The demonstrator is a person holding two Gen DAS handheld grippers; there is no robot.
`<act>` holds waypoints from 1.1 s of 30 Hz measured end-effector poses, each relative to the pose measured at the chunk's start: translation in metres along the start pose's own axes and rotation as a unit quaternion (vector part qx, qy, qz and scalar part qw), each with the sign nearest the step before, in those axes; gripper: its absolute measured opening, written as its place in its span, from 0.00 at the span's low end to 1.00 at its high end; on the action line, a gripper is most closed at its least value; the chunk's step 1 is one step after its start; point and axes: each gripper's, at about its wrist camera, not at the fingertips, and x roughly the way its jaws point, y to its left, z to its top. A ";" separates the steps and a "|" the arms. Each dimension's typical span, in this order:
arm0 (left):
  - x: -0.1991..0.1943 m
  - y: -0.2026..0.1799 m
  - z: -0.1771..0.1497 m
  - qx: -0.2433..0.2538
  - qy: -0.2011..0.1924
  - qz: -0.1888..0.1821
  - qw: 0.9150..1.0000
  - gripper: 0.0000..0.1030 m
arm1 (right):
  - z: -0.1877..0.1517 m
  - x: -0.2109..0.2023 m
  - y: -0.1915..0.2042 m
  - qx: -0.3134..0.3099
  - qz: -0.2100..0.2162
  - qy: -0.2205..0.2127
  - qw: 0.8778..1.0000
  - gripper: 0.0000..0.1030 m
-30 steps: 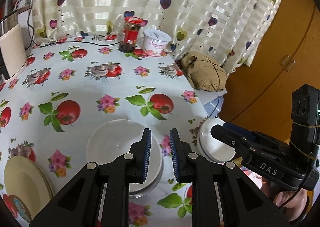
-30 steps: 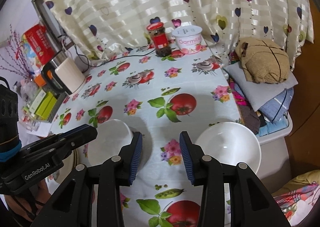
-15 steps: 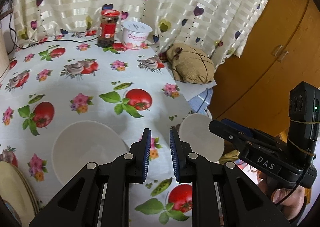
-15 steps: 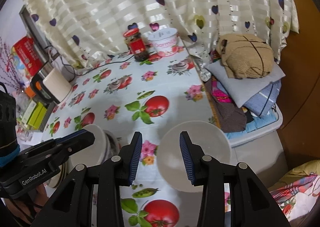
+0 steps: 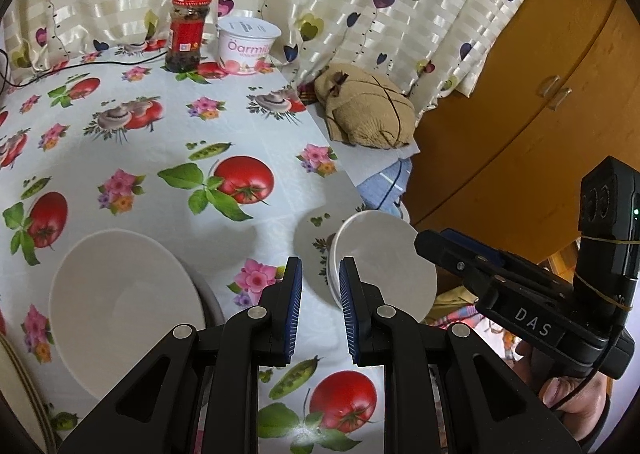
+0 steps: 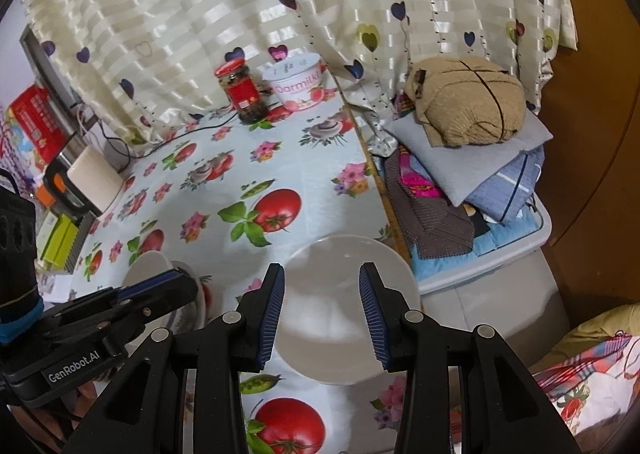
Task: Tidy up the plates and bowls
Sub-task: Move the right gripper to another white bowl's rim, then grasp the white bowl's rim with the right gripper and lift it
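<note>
A white bowl (image 5: 120, 302) sits on a stack at the lower left of the left wrist view; it also shows in the right wrist view (image 6: 148, 266). A second white bowl (image 5: 384, 266) stands near the table's right edge, also seen in the right wrist view (image 6: 340, 306). Cream plates (image 5: 16, 406) lie at the far left edge. My left gripper (image 5: 318, 310) is open by a narrow gap and empty, above the tablecloth between the two bowls. My right gripper (image 6: 322, 314) is open and empty, its fingers on either side above the right bowl.
A red-lidded jar (image 5: 186, 34) and a yoghurt tub (image 5: 248, 46) stand at the back by the curtain. A pile of folded clothes (image 6: 468, 142) lies on a bin right of the table. A kettle (image 6: 88, 178) and boxes stand at the left. A wooden cabinet (image 5: 520, 114) is at the right.
Both grippers have moved right along the table. The right bowl now lies under the right gripper's fingers, and the left bowl has slid to the left of the left wrist view. Both openings are unchanged.
</note>
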 end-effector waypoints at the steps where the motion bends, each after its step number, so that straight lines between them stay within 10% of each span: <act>1: 0.002 -0.001 0.000 0.000 0.001 -0.001 1.000 0.19 | 0.000 0.000 -0.002 0.001 -0.002 0.000 1.000 0.37; 26: 0.040 -0.008 -0.007 0.005 0.037 -0.006 0.999 0.25 | -0.016 0.018 -0.037 0.032 -0.027 0.021 0.999 0.37; 33: 0.050 -0.011 -0.011 0.013 0.045 -0.001 0.999 0.25 | -0.022 0.026 -0.044 0.038 -0.030 0.033 0.998 0.24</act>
